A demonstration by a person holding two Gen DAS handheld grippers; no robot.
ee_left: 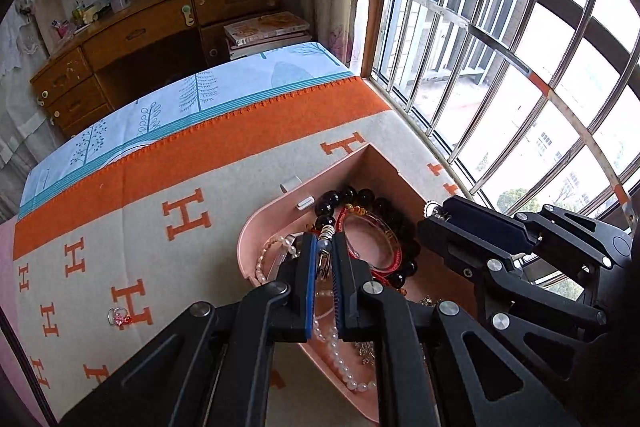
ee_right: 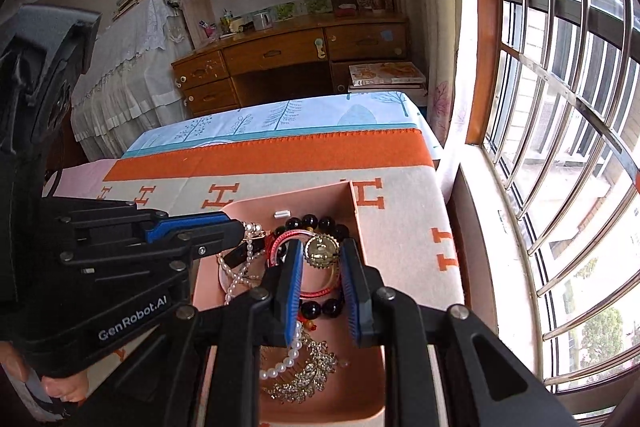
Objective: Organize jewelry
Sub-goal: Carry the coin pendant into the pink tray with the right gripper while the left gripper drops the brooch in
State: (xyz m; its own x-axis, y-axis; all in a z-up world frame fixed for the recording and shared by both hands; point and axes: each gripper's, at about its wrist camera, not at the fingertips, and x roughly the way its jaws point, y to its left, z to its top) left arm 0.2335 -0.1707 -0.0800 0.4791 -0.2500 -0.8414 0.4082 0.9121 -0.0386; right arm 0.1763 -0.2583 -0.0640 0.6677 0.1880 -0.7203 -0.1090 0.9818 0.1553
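Note:
A pink jewelry box [ee_left: 262, 221] [ee_right: 354, 205] lies on an orange and cream blanket [ee_left: 120, 211]. In it are a black bead bracelet [ee_left: 352, 197] [ee_right: 316, 223], a red bangle [ee_right: 280, 239], pearl strands [ee_left: 340, 363] [ee_right: 280, 365] and a gold leaf brooch [ee_right: 308, 375]. Over the box, my left gripper [ee_left: 324, 242] [ee_right: 242, 230] is shut on a small silver and blue charm [ee_left: 325, 251]. My right gripper [ee_right: 322, 247] [ee_left: 431, 214] hangs beside it, shut on a round gold medallion [ee_right: 321, 251] with a toothed rim.
A ring with a pink stone [ee_left: 119, 317] lies on the blanket left of the box. A barred window [ee_left: 500, 47] runs close along the right. Beyond the bed stand a wooden desk [ee_right: 280, 55] and stacked books [ee_right: 386, 73]. A hand [ee_right: 64, 385] grips the left tool.

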